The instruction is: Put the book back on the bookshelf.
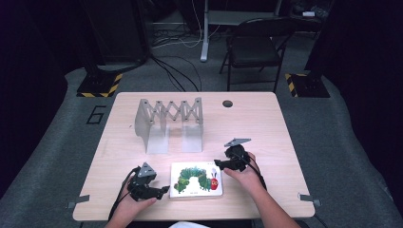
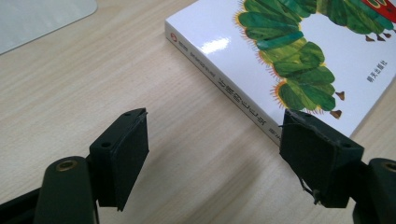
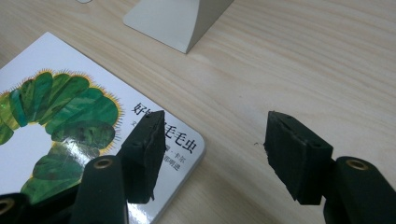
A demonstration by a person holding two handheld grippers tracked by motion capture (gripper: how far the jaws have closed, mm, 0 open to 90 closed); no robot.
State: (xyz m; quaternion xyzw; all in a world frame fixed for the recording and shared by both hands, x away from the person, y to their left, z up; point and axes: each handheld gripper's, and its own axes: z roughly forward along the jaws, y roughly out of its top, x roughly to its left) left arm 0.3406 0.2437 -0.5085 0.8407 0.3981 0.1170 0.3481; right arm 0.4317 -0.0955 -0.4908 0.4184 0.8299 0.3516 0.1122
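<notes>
A white picture book (image 1: pixel 196 179) with a green caterpillar on its cover lies flat near the table's front edge. A grey-white accordion book rack (image 1: pixel 168 122) stands behind it. My left gripper (image 1: pixel 163 190) sits at the book's left side. In the left gripper view this gripper (image 2: pixel 217 119) is open, its right jaw by the near corner of the book (image 2: pixel 289 51) and the spine facing it. My right gripper (image 1: pixel 218 164) is at the book's far right corner. Here that gripper (image 3: pixel 217 119) is open, its left jaw over the corner of the book (image 3: pixel 60 121) and its right jaw over bare wood.
The wooden table (image 1: pixel 266 128) has a cable hole (image 1: pixel 227 103) at the back. A rack foot (image 3: pixel 177 18) stands just beyond the book. A black folding chair (image 1: pixel 256 45) and floor cables (image 1: pixel 176 71) lie behind the table.
</notes>
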